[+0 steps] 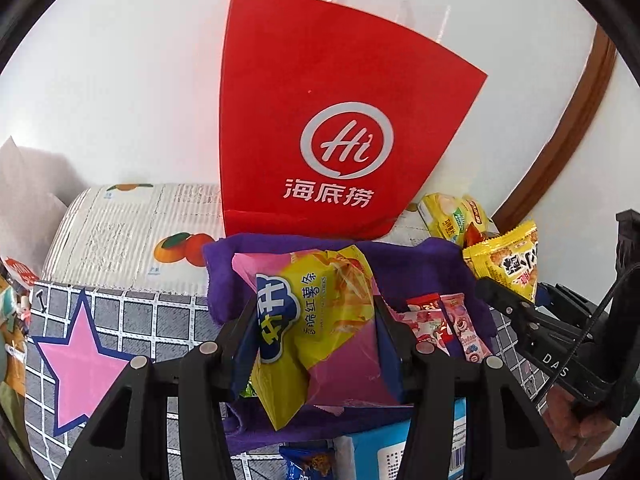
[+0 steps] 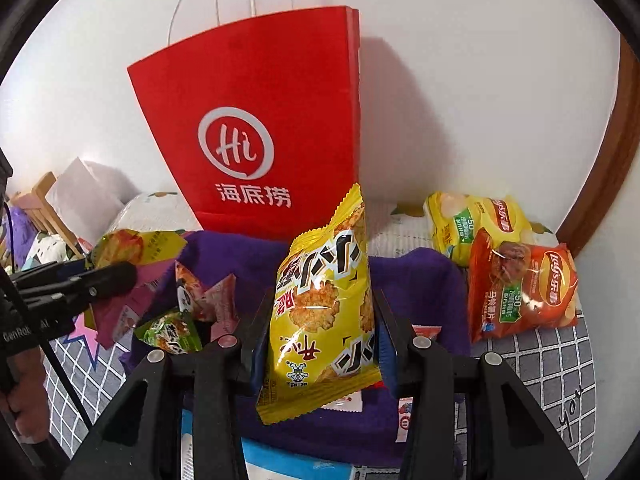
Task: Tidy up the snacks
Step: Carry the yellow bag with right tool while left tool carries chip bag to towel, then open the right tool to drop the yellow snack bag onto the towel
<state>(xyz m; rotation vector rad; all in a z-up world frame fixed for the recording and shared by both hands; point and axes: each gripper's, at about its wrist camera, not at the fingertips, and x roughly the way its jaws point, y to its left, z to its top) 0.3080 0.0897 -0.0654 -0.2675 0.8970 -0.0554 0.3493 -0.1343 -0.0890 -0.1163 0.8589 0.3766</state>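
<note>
Both tongs are loaded. Your left tongs (image 1: pixel 316 344) are clamped on the pink and yellow sweet potato chip bag (image 1: pixel 316 320), pinched across its middle, and your right tongs (image 2: pixel 320 344) are clamped on the yellow rice cracker bag (image 2: pixel 324 312), which stands nearly upright between the fingers, held low on its body. Both bags hang in the air above the purple cloth (image 1: pixel 432 256), not resting on anything.

Handling, as I read it: these are light, air-puffed foil bags, slick and crinkly, with brittle contents. Squeeze harder and you'll crush them; go slack and they slide. The flat crimped seams would give a surer hold than the puffed belly.

Just below and beyond the tongs, loose small packets lie on the cloth: red and pink candy packets (image 1: pixel 444 324) in the left view, a green packet (image 2: pixel 172 334) in the right. Farther right, an orange chip bag (image 2: pixel 524 288) sits beside a yellow chip bag (image 2: pixel 472 220) on the checked bench (image 2: pixel 552 364).

At the back, the red paper bag (image 2: pixel 260 120) stands upright against the white wall, handles up. I'd guess that's where both bags go, and the mouth looks narrow, so drop them in one at a time.
</note>
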